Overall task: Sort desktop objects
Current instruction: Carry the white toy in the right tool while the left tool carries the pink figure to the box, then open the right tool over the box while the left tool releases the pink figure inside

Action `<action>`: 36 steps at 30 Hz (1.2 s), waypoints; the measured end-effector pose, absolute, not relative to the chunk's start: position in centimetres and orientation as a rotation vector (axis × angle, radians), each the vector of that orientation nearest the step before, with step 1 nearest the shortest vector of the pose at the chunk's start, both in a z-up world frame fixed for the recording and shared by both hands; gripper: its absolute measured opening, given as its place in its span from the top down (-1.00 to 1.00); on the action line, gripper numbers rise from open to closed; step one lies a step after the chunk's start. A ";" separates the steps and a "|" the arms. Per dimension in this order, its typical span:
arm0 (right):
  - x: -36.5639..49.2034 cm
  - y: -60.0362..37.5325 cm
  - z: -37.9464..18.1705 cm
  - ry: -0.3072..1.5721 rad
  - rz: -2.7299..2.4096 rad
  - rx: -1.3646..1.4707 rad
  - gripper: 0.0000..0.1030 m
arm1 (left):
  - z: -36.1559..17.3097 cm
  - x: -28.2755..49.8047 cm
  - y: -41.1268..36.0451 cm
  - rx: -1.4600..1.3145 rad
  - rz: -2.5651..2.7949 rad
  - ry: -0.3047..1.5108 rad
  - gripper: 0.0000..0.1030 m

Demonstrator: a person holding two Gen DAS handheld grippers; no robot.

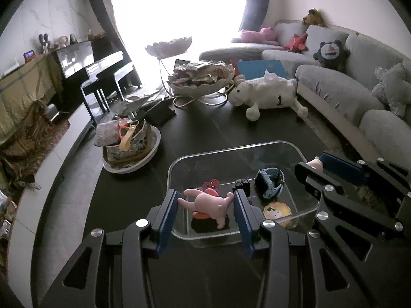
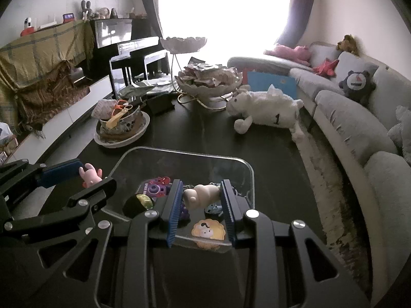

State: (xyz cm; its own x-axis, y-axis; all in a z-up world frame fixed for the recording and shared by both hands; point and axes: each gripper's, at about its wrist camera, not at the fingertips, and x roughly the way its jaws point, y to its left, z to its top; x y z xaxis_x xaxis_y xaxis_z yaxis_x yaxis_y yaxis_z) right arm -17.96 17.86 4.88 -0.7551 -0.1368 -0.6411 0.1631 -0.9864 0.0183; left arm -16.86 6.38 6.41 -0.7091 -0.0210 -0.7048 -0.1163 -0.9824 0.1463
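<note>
My left gripper [image 1: 205, 200] is shut on a pink pig figure [image 1: 208, 204], held above the near end of a clear plastic tray [image 1: 239, 147]. My right gripper [image 2: 201, 195] is shut on a cream figurine [image 2: 201, 195] and hovers over the same tray [image 2: 179, 152]. Inside the tray lie a blue watch [image 1: 269, 182], a small black toy [image 1: 242, 185], a red spider-hero sticker [image 1: 212, 184] and a yellow lion badge [image 1: 277, 211]. Each gripper shows in the other's view: the right gripper [image 1: 318, 163] at the tray's right side, the left gripper [image 2: 90, 175] at its left.
The dark table [image 1: 205, 128] also carries a bowl of odds and ends on a plate [image 1: 131, 143], a white plush sheep [image 1: 267, 95], and a leaf-shaped dish stand full of wrappers [image 1: 200, 77]. A grey sofa [image 1: 346, 82] curves along the right; a piano [image 1: 77, 69] stands at left.
</note>
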 end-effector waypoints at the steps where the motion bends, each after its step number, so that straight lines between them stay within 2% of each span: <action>1: -18.4 17.9 4.8 0.059 -2.800 1.026 0.47 | 6.2 -17.3 6.5 -1.184 2.843 0.281 0.23; 12: -22.5 18.4 3.4 0.076 -2.782 1.110 0.45 | 4.8 -21.8 6.8 -1.241 2.808 0.268 0.18; 17: -23.9 19.3 2.5 0.009 -2.760 1.161 0.44 | 4.2 -23.4 6.4 -1.294 2.821 0.277 -0.36; 20: -24.2 19.8 2.3 -0.015 -2.760 1.178 0.28 | 4.0 -23.7 6.0 -1.326 2.798 0.241 -0.38; 25: -22.6 20.1 3.0 -0.024 -2.771 1.145 0.12 | 4.5 -22.3 5.4 -1.320 2.792 0.193 -0.47; 30: -20.2 20.0 3.7 -0.036 -2.767 1.116 0.07 | 5.2 -19.6 4.9 -1.293 2.821 0.192 -0.56; 36: -17.4 19.5 4.4 -0.012 -2.791 1.082 -0.12 | 6.0 -16.3 4.1 -1.282 2.848 0.183 -0.57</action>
